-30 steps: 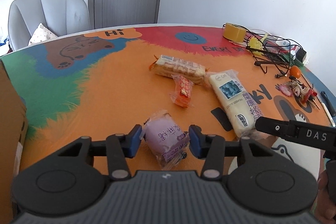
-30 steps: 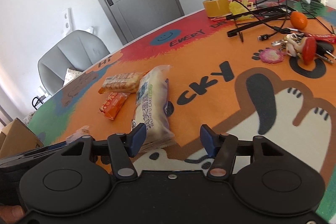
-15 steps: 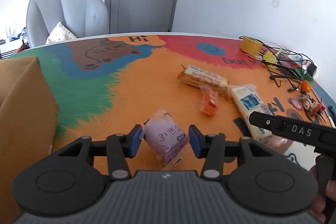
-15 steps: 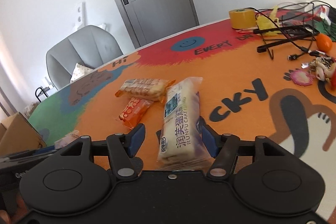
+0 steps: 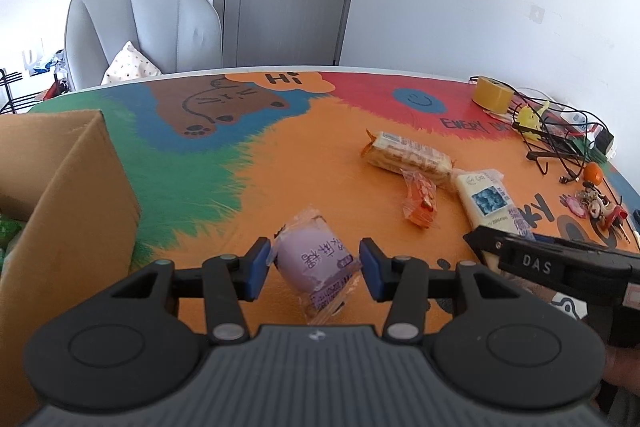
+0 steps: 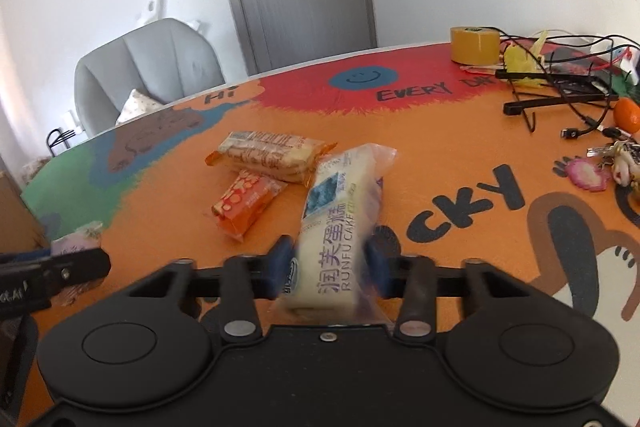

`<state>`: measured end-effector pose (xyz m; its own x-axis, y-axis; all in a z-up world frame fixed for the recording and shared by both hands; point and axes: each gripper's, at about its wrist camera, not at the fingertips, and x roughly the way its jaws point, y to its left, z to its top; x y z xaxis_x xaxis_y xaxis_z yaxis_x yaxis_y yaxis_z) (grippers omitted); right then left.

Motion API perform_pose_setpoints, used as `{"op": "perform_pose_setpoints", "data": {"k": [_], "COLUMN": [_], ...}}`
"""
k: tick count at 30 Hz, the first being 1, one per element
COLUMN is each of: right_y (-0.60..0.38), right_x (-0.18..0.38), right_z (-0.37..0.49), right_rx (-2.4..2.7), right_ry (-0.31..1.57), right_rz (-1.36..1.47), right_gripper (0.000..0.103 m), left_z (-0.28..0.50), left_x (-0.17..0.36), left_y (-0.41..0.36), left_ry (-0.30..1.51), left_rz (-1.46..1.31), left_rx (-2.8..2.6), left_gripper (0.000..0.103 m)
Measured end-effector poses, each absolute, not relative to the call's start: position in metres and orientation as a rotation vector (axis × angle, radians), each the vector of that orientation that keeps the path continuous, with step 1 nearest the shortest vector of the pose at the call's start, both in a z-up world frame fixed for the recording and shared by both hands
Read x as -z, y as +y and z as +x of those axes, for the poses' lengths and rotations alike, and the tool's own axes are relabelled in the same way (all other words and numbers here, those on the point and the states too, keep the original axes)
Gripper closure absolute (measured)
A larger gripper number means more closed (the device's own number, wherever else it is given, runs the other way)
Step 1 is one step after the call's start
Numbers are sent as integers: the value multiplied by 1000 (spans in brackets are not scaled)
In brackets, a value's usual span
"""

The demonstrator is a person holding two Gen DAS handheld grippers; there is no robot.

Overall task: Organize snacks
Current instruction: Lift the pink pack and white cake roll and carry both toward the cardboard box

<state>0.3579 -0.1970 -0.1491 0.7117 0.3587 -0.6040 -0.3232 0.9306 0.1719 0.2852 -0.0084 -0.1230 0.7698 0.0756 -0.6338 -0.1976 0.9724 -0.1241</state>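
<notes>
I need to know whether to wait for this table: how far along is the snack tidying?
Early. Something green already lies inside the cardboard box. In hand: the left gripper brackets the purple snack, and the right gripper is closed on the Runfu cake pack. Still left on the table: the long biscuit pack and the small orange packet.

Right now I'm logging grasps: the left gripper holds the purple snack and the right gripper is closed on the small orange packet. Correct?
Not quite. The right gripper is closed on the long white cake pack, as the right wrist view shows; the small orange packet lies untouched on the table. The left gripper does hold the purple snack.
</notes>
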Motion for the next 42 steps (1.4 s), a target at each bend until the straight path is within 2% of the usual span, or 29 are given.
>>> {"op": "perform_pose_setpoints", "data": {"k": [10,27,42], "right_y": [-214,-227,-178], "right_x": [145,105,75], "right_z": [337,295,260], "right_rx": [-417,-462,-579], "right_ry": [683,563,512], "right_rz": [136,241,240], "right_gripper": [72,73,73], "left_z": [268,223,171], "left_x": [113,73,39], "left_y": [-15,-16,19], "left_ry": [640,519,423], "left_rz": [-191,-195,-207], "left_rx": [-131,-120,-160], "left_gripper": [56,56,56]}}
